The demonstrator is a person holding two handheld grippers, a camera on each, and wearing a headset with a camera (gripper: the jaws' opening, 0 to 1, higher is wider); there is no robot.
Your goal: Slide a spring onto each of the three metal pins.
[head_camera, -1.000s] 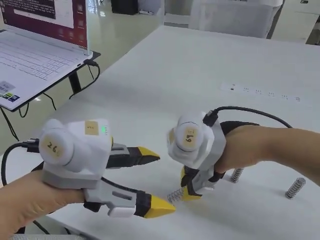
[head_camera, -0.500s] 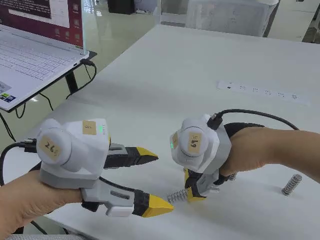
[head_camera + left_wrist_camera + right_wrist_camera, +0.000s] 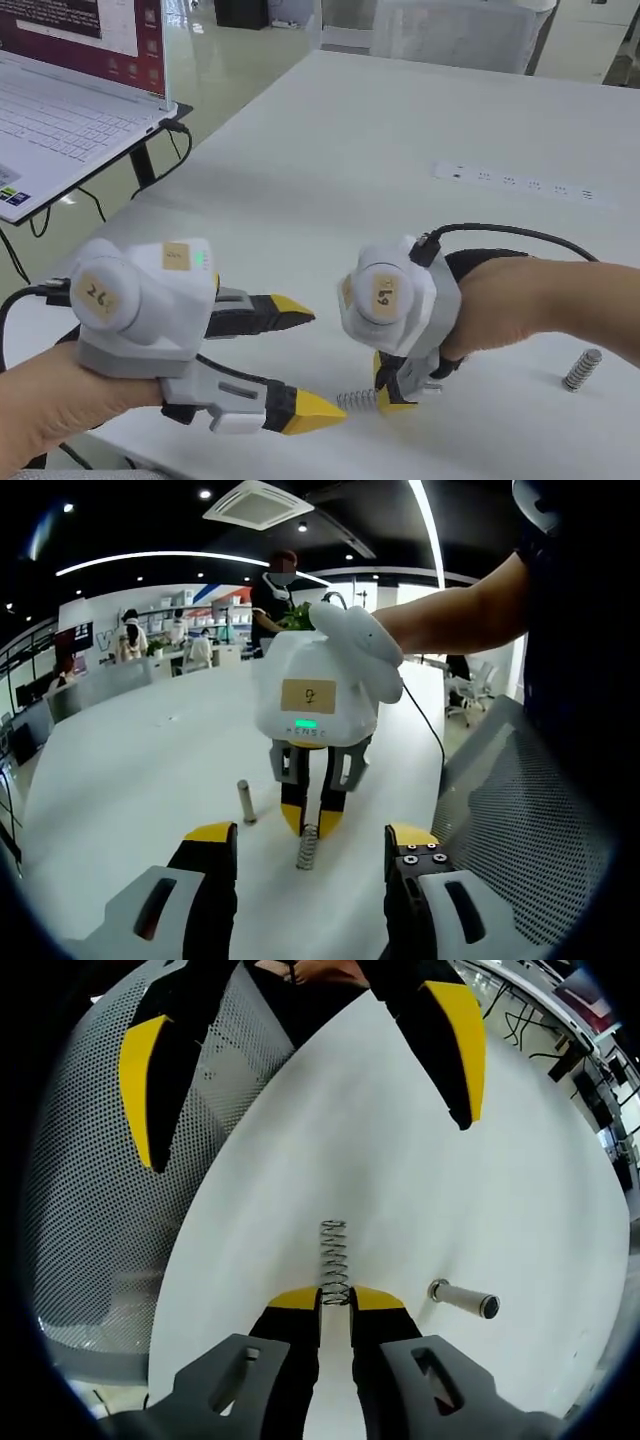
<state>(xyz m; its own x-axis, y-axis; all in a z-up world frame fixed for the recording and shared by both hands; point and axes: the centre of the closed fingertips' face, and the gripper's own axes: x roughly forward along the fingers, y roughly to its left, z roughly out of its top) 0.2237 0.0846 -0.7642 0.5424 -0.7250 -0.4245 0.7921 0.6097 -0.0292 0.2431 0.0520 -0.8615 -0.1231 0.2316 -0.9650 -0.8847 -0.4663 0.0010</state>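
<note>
spring [image 3: 358, 399] is pinched by one end in the right hand-held gripper [image 3: 396, 396], jaws closed down to the coil's width. free end sticks out past the yellow tips, low over the desk [image 3: 400, 150], toward the left hand-held gripper [image 3: 306, 358]. can't tell if it touches the desk.

left one is spread wide with nothing in it, just across from the right one, clear of the spring.

metal pin [image 3: 244, 802] stands upright on the desk just beside the right hand-held gripper, apart from the spring, no coil on it. second spring [image 3: 581, 369] sits on the desk well behind the right hand-held gripper, past the person's wrist.

we read this as the carry step: spring picked up, not yet on a pin.

next move as we see it:
- bring the free end over the pin top
- line the coil axis up with the pin
- slide it down and let go

grip is at one end only, so the coil may flex. the open end has to meet the pin tip squarely or it'll snag. we can't tell whether the left hand-held gripper is meant to steady the pin.
</note>
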